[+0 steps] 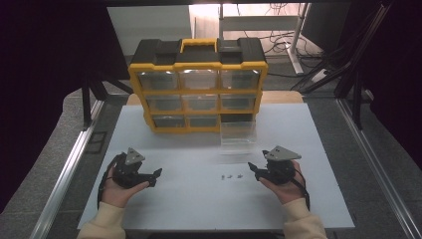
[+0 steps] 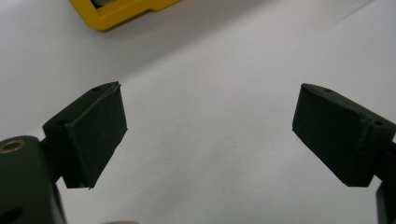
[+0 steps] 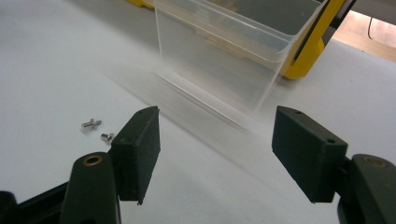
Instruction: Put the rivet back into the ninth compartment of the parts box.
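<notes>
No readable text, label or number on anything in view.

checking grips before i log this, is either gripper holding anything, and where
Nothing is held: the left gripper and right gripper both stand open over bare table.

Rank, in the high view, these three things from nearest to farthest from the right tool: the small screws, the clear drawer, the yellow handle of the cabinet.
From the right tool:
1. Small screws: on the white table, just beside the tool, toward the middle.
2. Clear drawer: pulled out of the cabinet's bottom right slot, beyond the tool.
3. Yellow handle: on top of the cabinet, at the back.
</notes>
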Demonstrator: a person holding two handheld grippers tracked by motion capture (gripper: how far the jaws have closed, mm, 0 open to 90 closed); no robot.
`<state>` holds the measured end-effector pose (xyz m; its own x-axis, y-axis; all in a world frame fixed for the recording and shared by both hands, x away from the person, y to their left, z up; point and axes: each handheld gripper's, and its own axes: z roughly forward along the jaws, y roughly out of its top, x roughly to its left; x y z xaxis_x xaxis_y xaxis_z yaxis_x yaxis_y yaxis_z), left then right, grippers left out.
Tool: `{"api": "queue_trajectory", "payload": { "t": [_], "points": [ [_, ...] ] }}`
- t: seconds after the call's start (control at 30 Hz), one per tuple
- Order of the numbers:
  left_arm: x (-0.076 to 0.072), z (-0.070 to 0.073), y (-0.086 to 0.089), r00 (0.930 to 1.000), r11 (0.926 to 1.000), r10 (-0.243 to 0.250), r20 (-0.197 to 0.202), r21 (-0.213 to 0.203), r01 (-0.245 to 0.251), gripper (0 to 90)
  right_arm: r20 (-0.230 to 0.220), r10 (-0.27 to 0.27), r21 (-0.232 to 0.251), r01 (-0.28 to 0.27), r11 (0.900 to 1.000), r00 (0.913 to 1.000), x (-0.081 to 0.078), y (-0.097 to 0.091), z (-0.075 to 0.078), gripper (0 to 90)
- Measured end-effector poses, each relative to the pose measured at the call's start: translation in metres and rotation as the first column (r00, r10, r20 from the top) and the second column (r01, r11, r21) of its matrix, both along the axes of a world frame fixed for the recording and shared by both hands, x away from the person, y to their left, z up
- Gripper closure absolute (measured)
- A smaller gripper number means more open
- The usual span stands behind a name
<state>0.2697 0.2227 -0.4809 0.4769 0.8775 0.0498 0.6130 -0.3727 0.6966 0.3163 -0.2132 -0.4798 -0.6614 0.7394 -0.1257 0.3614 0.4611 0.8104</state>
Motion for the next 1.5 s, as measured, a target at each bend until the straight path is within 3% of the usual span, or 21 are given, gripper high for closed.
{"api": "queue_trajectory", "payload": {
  "t": [0.3,0.5,0.73,1.03,1.2,1.43,1.5],
  "points": [
    [0.005,-0.002,-0.004,0.9999,0.9999,-0.013,-0.006,0.001,0.013,10.5,-0.026,0.054,-0.061,-0.055,0.9966,0.9982,-0.002,0.009,0.0,32.8],
    [0.006,-0.002,-0.006,0.9998,0.9998,-0.018,-0.007,0.003,0.018,10.5,-0.039,0.088,-0.125,-0.092,0.9879,0.9954,-0.003,0.023,-0.005,34.0],
    [0.006,-0.003,-0.007,0.9997,0.9997,-0.024,-0.008,0.004,0.024,10.5,-0.081,0.115,-0.15,-0.126,0.9806,0.9901,0.001,0.031,-0.011,34.0],
    [0.006,-0.005,-0.012,0.9992,0.9992,-0.037,-0.013,0.012,0.037,10.5,-0.167,0.109,-0.204,-0.142,0.9685,0.98,0.008,0.043,-0.026,33.0],
    [0.007,-0.004,-0.013,0.9992,0.9991,-0.039,-0.013,0.013,0.039,10.5,-0.18,0.109,-0.221,-0.148,0.9641,0.9777,0.01,0.048,-0.03,33.6],
    [0.006,-0.003,-0.011,0.9993,0.9992,-0.037,-0.009,0.01,0.038,10.5,-0.199,0.122,-0.266,-0.173,0.9482,0.9724,0.01,0.056,-0.036,39.7],
    [0.006,-0.003,-0.011,0.9993,0.9992,-0.037,-0.008,0.01,0.037,10.5,-0.203,0.121,-0.263,-0.173,0.949,0.9717,0.01,0.056,-0.036,41.5]
  ]
}}
